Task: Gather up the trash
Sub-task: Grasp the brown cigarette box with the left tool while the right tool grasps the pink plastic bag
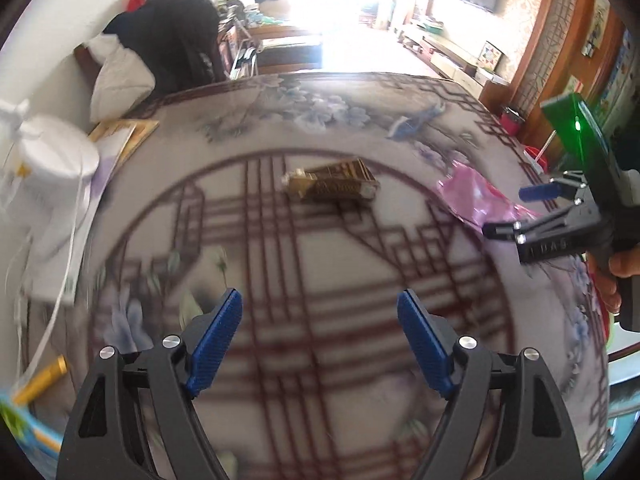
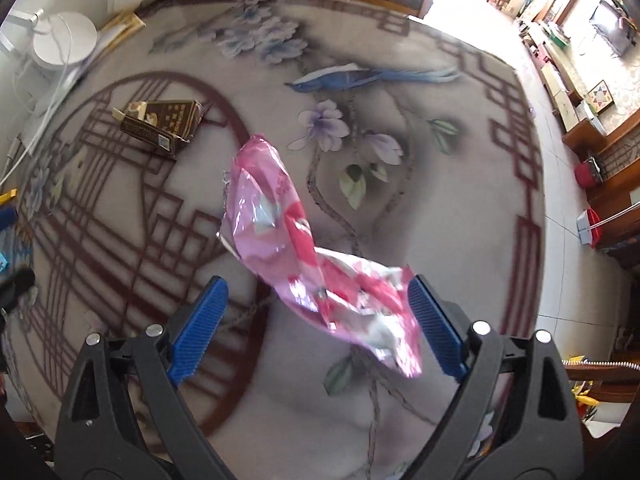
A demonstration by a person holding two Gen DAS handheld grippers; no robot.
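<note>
Your right gripper (image 2: 318, 312) is hanging with jaws spread over the patterned table (image 2: 420, 216), clenching nothing; the pink wrapper (image 2: 304, 240) is lying between its fingers. Be lowering squarely before squeezing. Your left gripper (image 1: 320, 340) is gaping empty too, short of the brown carton (image 1: 336, 186).

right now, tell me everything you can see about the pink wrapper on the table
The pink wrapper is thin, shiny plastic film, pink with red and white printing, crumpled and twisted into a long strip. It lies loose on the patterned tablecloth, to the right of the brown carton and apart from it. Its near end sits between the open fingers of the right gripper; the blue pads are not pressing on it. Whether it is empty cannot be told.
</note>
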